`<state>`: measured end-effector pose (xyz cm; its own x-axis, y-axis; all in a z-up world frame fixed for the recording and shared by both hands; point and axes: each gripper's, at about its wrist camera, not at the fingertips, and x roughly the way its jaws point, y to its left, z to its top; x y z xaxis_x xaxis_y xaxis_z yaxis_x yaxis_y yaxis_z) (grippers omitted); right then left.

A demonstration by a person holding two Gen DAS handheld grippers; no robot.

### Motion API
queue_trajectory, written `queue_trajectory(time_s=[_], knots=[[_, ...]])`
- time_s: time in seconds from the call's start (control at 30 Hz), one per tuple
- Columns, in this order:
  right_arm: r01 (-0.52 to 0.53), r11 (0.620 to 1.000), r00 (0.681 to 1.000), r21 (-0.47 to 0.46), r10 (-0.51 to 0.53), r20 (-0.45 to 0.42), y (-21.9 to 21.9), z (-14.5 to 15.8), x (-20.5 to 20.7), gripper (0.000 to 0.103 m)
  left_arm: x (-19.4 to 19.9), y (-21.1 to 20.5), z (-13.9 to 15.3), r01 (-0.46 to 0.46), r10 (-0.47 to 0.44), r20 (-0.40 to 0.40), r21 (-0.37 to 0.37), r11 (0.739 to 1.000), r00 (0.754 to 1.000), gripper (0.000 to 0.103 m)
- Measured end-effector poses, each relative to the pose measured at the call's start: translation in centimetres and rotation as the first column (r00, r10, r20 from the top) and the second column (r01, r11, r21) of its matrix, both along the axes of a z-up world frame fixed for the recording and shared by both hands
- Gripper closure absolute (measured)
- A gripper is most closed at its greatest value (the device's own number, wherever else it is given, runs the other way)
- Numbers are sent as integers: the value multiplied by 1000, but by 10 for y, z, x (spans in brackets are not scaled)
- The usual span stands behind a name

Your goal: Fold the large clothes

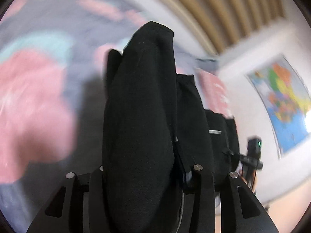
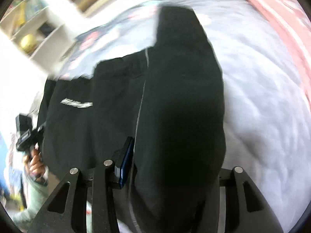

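A large black garment with a small white logo hangs stretched between my two grippers above a bed. My left gripper is shut on one end of it; the cloth drapes over the fingers and hides them. My right gripper is shut on the other end; the cloth covers its right finger and the left finger shows. The right gripper shows in the left wrist view, and the left gripper in the right wrist view, held by a hand.
The bed cover is grey with pink and teal patches, blurred by motion. A pink striped pillow lies at the bed's far side. A wall map, a slatted headboard and white shelves surround the bed.
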<state>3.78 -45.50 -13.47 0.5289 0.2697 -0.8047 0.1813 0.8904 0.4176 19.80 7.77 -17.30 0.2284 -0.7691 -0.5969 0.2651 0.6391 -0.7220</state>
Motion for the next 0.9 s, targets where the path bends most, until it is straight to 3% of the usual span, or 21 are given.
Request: queue_trajectory(time_s=[0.07, 0.1, 0.13, 0.2, 0.3, 0.37, 0.43, 0.53, 0.63, 0.73, 0.77, 0.9], knots=[[78, 997, 997, -19, -79, -22, -18, -11, -7, 43, 12, 32, -33, -60, 58, -115, -13, 998, 992, 47], [107, 994, 994, -23, -108, -26, -24, -14, -12, 34, 13, 42, -39, -86, 82, -136, -20, 996, 987, 43], [147, 989, 989, -24, -148, -27, -34, -17, -20, 31, 11, 57, -40, -115, 109, -143, -32, 993, 984, 42], [213, 975, 976, -67, -215, -31, -42, -12, -36, 31, 2, 67, -27, -129, 126, -93, -18, 992, 988, 42], [275, 954, 961, -120, -277, 0, -45, 4, -61, 30, -16, 61, 14, -124, 118, 57, 101, 987, 991, 42], [250, 958, 968, -140, -249, 22, -23, 21, -67, 30, -34, 41, 47, -100, 71, 165, 176, 979, 984, 42], [194, 968, 981, -161, -189, 47, 13, 35, -72, 30, -58, 15, 74, -58, 5, 255, 203, 977, 967, 42], [118, 974, 992, -193, -107, 68, 58, 41, -72, 30, -82, -23, 87, 11, -83, 294, 239, 971, 952, 41], [75, 976, 997, -206, -71, 29, 100, 21, -55, 30, -90, -52, 70, 45, -126, 248, 310, 950, 961, 41], [65, 959, 994, -277, -87, -69, 117, -27, -37, 27, -81, -85, 8, 76, -147, 115, 473, 878, 982, 41], [61, 950, 993, -305, -88, -77, 128, -31, -35, 27, -79, -93, -1, 69, -144, 113, 500, 864, 983, 40], [102, 934, 988, -341, -135, -74, 137, -27, -34, 25, -86, -97, 16, 3, -113, 172, 537, 844, 979, 40]])
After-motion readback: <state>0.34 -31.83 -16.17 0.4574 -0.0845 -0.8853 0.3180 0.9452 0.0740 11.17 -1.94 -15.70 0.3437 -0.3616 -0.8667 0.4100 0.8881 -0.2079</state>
